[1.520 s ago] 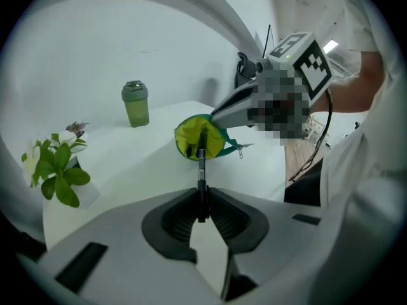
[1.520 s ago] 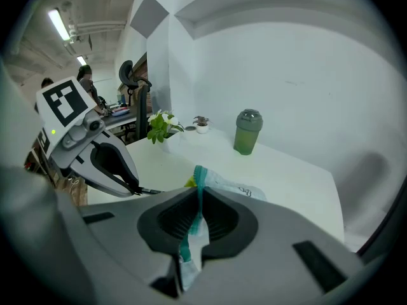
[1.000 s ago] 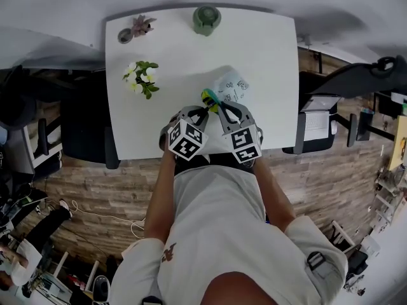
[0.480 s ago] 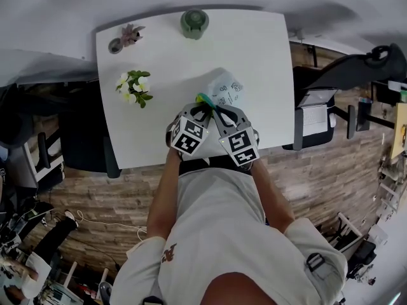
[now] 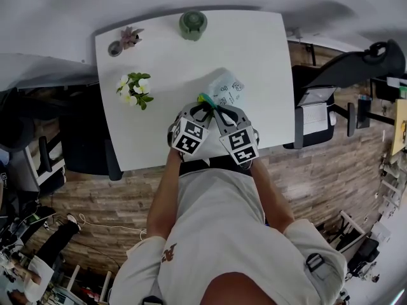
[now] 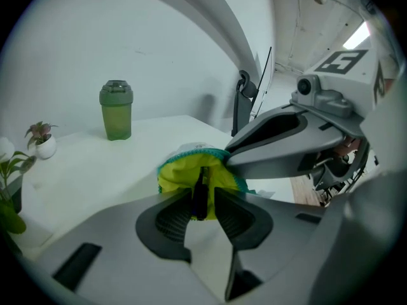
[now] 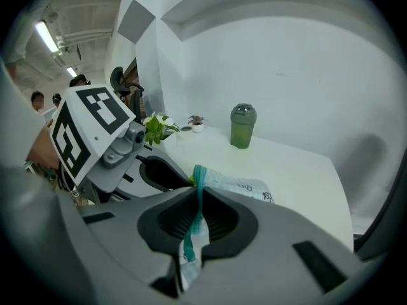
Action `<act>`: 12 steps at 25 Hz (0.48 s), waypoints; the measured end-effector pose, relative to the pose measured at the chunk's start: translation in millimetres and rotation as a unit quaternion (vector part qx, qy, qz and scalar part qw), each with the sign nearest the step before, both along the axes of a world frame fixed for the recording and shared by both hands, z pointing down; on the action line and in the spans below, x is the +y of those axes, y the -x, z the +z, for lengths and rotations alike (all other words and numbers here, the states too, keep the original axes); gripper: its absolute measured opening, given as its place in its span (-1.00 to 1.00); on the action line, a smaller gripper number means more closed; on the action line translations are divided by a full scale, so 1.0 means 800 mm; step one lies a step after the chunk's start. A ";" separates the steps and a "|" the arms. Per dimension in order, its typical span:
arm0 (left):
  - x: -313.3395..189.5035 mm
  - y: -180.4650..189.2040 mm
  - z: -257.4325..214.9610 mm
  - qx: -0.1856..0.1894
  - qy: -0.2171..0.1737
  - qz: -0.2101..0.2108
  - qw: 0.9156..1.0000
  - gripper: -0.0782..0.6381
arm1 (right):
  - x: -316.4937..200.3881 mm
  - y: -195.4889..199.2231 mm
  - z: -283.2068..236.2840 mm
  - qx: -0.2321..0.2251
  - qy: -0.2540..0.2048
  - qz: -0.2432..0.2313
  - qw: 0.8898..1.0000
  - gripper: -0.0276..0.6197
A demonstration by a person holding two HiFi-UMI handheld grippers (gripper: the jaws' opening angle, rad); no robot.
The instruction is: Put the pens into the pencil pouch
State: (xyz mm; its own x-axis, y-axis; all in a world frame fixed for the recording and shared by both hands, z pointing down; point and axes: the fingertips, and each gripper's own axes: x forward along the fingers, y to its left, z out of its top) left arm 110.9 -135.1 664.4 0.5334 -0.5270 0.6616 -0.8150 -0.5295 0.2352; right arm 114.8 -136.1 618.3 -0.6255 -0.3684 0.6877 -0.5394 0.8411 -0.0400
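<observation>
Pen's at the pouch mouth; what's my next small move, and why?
Probably ease the left gripper back: its jaws have just been opening, the dark pen sits between them inside the pouch, and the right gripper grips its rim.

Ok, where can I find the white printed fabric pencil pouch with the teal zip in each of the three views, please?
Head view: the pencil pouch lies slightly above the picture's centre.
Left gripper view: the pencil pouch is at the centre, its yellow lining facing the camera.
Right gripper view: the pencil pouch is at lower centre, stretching right.
Shared landmark: the green shaker bottle, beyond the pencil pouch in all three.
</observation>
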 end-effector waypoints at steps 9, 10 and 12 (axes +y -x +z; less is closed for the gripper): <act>0.030 0.039 -0.001 -0.019 0.002 -0.016 1.000 -0.41 | 0.014 0.008 0.028 0.022 0.007 -0.006 1.000 -0.83; 0.032 0.044 -0.003 -0.020 -0.001 -0.019 1.000 -0.41 | 0.015 0.008 0.031 0.023 0.007 -0.006 1.000 -0.83; 0.035 0.052 -0.008 -0.021 -0.008 -0.024 0.999 -0.40 | 0.017 0.009 0.036 0.028 0.008 -0.004 1.000 -0.81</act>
State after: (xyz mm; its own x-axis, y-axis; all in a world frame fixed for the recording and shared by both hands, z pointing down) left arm 69.3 -107.0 657.8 0.4792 -0.5619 0.6743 -0.8487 -0.4925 0.1928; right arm 107.7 -122.7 647.3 -0.5886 -0.3525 0.7275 -0.5342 0.8450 -0.0228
